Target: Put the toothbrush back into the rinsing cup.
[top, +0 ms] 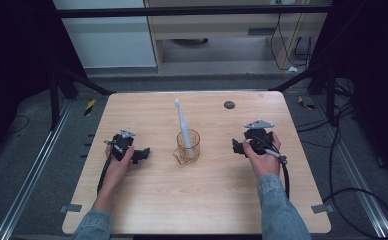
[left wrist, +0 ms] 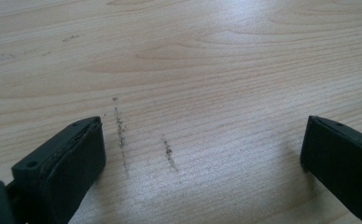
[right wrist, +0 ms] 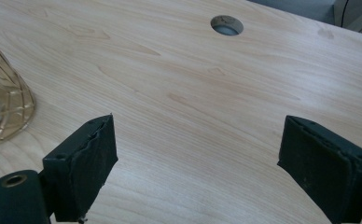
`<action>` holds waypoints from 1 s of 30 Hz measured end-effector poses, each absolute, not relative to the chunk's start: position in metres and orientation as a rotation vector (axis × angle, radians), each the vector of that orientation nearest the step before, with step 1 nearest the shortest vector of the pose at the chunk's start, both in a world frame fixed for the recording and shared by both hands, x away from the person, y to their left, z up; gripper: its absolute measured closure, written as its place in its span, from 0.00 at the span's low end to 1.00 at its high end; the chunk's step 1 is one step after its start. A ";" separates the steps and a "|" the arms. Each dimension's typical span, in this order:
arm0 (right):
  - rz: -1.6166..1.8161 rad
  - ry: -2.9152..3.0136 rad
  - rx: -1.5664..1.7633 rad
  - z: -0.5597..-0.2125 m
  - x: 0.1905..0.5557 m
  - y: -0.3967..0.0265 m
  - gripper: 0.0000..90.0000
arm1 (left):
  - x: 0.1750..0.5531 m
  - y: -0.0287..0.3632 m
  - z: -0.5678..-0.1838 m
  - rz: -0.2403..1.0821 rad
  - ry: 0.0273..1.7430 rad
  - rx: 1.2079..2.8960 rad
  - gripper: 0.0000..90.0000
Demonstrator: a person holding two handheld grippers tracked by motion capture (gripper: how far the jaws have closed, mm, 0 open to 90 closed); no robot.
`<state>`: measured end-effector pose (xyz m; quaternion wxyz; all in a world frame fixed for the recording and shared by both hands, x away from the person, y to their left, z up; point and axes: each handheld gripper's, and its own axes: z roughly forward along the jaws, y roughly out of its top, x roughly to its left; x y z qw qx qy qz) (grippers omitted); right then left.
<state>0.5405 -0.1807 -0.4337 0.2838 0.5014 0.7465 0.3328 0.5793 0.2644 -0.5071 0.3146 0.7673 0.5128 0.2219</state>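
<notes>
- The toothbrush (top: 183,127) is standing tilted in the amber glass cup (top: 189,146) at the middle of the table (top: 207,200), between both hands
- The right hand-held gripper (top: 238,146) is hovering near the cup with jaws wide and nothing between them; it is probably approaching for the grasp
- The left hand-held gripper (top: 143,154) is resting wide and empty, aimed at bare wood
- Best approach: be centring the jaws on the handle above the rim, closing gently so the cup isn't tipping

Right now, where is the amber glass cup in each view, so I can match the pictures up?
High view: the amber glass cup stands mid-table between the grippers, a white toothbrush upright in it.
Left gripper view: not in it.
Right gripper view: its ribbed wall at the left edge.
Shared landmark: the round table hole.
</notes>
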 end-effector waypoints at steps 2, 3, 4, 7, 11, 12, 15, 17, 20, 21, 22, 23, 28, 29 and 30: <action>0.877 2.003 1.350 -0.436 0.541 -0.184 0.13 | 0.579 0.264 -0.507 0.585 1.351 2.022 0.00; 0.872 2.003 1.360 -0.438 0.541 -0.185 0.13 | 0.579 0.264 -0.507 0.585 1.351 2.022 0.00; 0.869 2.001 1.369 -0.439 0.541 -0.187 0.13 | 0.579 0.264 -0.507 0.585 1.351 2.022 0.00; 0.859 2.002 1.386 -0.446 0.542 -0.191 0.14 | 0.579 0.264 -0.507 0.585 1.351 2.023 0.00; 0.844 2.011 1.413 -0.456 0.542 -0.198 0.14 | 0.579 0.264 -0.507 0.585 1.352 2.022 0.00; 0.845 2.012 1.418 -0.457 0.542 -0.199 0.14 | 0.579 0.264 -0.507 0.585 1.352 2.022 0.00; 0.839 2.018 1.430 -0.462 0.542 -0.201 0.14 | 0.579 0.264 -0.507 0.585 1.352 2.022 0.00; 0.838 2.017 1.436 -0.465 0.543 -0.203 0.14 | 0.579 0.264 -0.507 0.585 1.352 2.022 0.00; 0.831 2.020 1.453 -0.469 0.544 -0.206 0.14 | 0.579 0.264 -0.507 0.585 1.352 2.021 0.00; 0.825 2.022 1.453 -0.470 0.544 -0.206 0.14 | 0.579 0.264 -0.507 0.585 1.352 2.021 0.00; 0.824 2.023 1.456 -0.471 0.544 -0.207 0.14 | 0.579 0.264 -0.507 0.586 1.353 2.021 0.00; 0.821 2.022 1.460 -0.472 0.545 -0.207 0.14 | 0.579 0.264 -0.507 0.586 1.353 2.021 0.00; 0.819 2.029 1.466 -0.479 0.550 -0.208 0.14 | 0.579 0.264 -0.507 0.586 1.353 2.020 0.00; 0.819 2.028 1.472 -0.481 0.551 -0.208 0.14 | 0.579 0.264 -0.507 0.586 1.353 2.020 0.00; 0.823 2.028 1.474 -0.483 0.553 -0.208 0.14 | 0.579 0.264 -0.507 0.586 1.353 2.021 0.00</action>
